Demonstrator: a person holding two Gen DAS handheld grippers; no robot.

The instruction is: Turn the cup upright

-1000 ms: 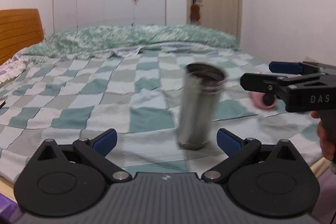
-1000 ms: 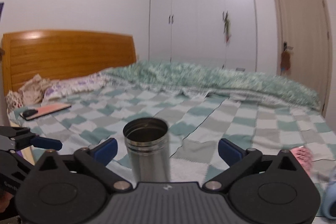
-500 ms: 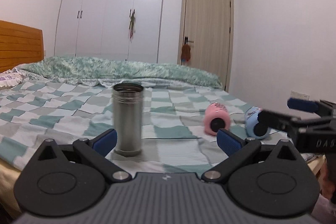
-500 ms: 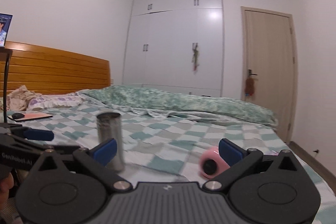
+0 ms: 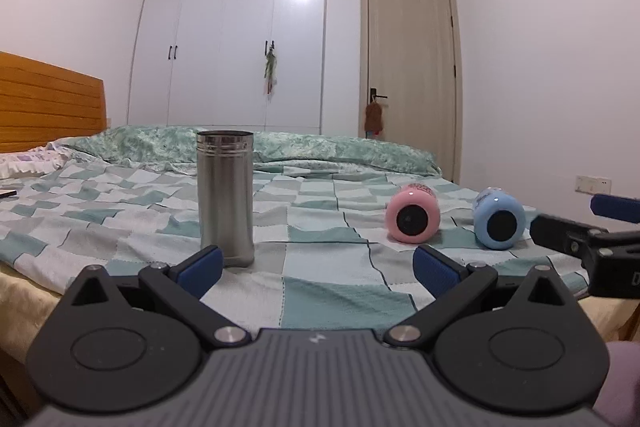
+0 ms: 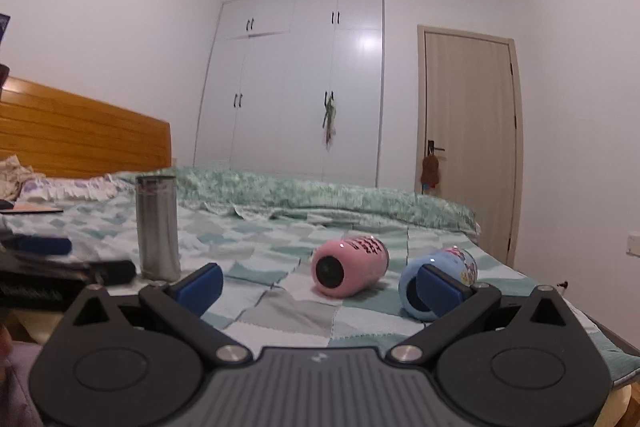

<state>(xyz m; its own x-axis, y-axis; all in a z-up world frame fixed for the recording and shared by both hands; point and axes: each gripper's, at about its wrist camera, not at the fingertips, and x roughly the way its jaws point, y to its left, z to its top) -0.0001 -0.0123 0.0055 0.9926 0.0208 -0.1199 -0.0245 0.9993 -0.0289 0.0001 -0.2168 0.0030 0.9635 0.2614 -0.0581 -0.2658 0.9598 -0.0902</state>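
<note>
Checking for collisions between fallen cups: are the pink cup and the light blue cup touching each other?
Apart. The left wrist view shows checked bedspread between the pink cup and the light blue cup, both lying on their sides.

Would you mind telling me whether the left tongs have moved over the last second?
Yes. The left tongs have pulled back and dropped low: the upright steel cup now sits farther off, and the white wardrobe rises higher in view.
</note>
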